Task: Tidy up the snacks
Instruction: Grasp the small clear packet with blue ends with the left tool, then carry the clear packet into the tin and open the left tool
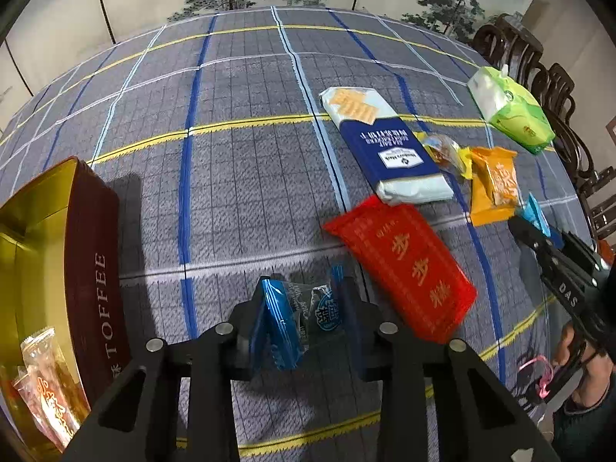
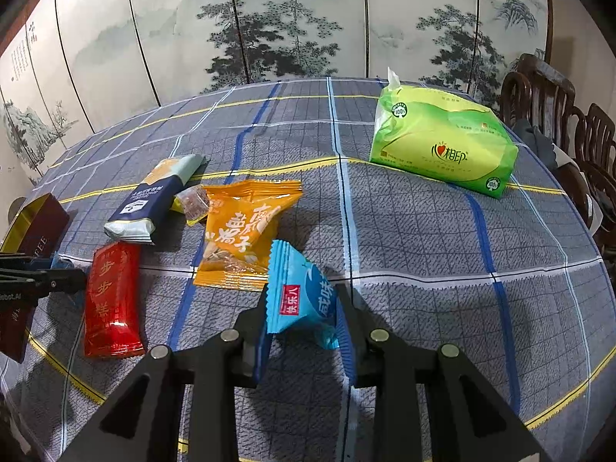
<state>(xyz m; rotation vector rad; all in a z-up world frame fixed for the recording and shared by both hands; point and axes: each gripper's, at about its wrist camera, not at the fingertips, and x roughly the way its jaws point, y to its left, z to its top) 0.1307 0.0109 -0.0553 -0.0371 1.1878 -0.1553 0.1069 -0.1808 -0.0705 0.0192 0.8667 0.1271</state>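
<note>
**Tongs both loaded, most snacks still out**

Your left tongs (image 1: 304, 308) are clamped on a dark blue candy (image 1: 296, 319) low over the bench (image 1: 231, 177), with the tin (image 1: 96, 261) just to their left. Your right tongs (image 2: 302, 308) are pressed together on a light blue packet (image 2: 296, 292), held up off the cloth near the orange pack (image 2: 242, 231).

By my reading you are early in the job. The tin, open and gold inside, holds only a couple of clear-wrapped pieces (image 1: 46, 377) in its near corner. Left on the bench are the red bar (image 1: 404, 265), the cracker pack (image 1: 385, 142), the orange pack and a small wrapped sweet (image 1: 442, 150) between those two. The green tissue pack (image 2: 442, 142) lies well apart at the far side; whether it counts as part of the tidy-up I cannot say.

Writing you can read: "TOFFEE" down the tin's maroon wall, "DAS" on the right tongs' arm as the left camera sees it, "100%" in the tissue pack's round badges. The red bar, orange pack and light blue packet carry Chinese lettering. The cracker pack's small print is upside down and too fine to make out.
</note>
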